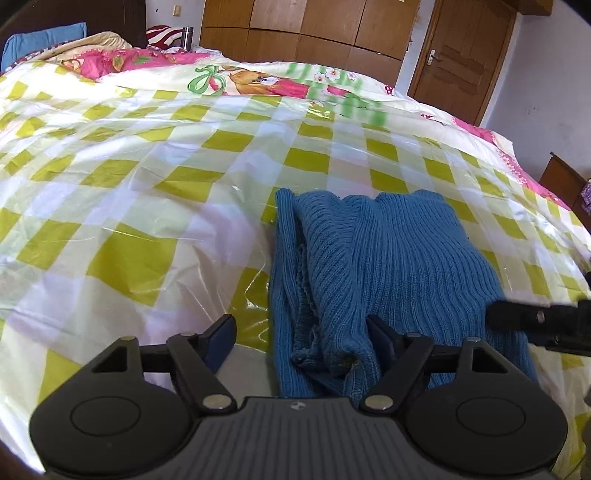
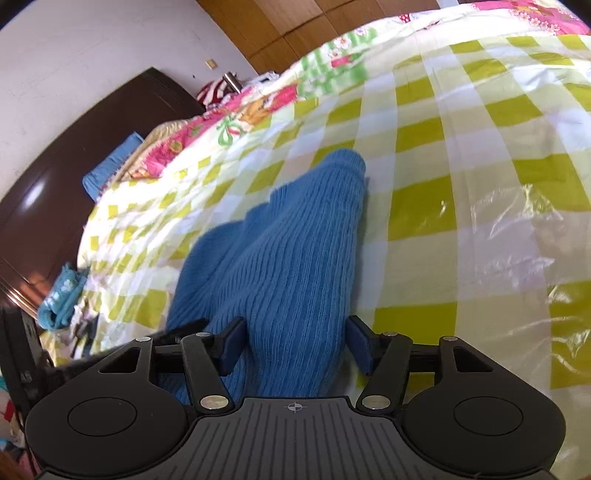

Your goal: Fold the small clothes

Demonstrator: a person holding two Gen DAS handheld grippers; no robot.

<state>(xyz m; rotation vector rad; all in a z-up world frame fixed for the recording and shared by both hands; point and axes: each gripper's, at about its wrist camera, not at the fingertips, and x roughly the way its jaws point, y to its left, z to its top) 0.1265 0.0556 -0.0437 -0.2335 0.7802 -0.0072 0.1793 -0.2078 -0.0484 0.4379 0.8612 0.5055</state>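
Note:
A blue ribbed knit garment [image 1: 384, 266] lies folded lengthwise on the bed's green-and-white checked plastic sheet [image 1: 147, 184]. My left gripper [image 1: 303, 336] is open, its jaws spread wide around the garment's near left edge, the right finger [image 1: 384, 336] resting on the knit. My right gripper [image 2: 295, 343] is open too, its jaws straddling the near end of the same garment [image 2: 288, 258] without pinching it. The right gripper's black finger also shows in the left wrist view [image 1: 535, 317], at the garment's right edge.
Pink cartoon bedding [image 1: 258, 81] and pillows lie at the far end by a dark headboard [image 2: 55, 184]. A wooden wardrobe [image 1: 314, 29] and door [image 1: 458, 55] stand behind. Light blue small clothes [image 2: 62, 295] sit at the bed's left edge.

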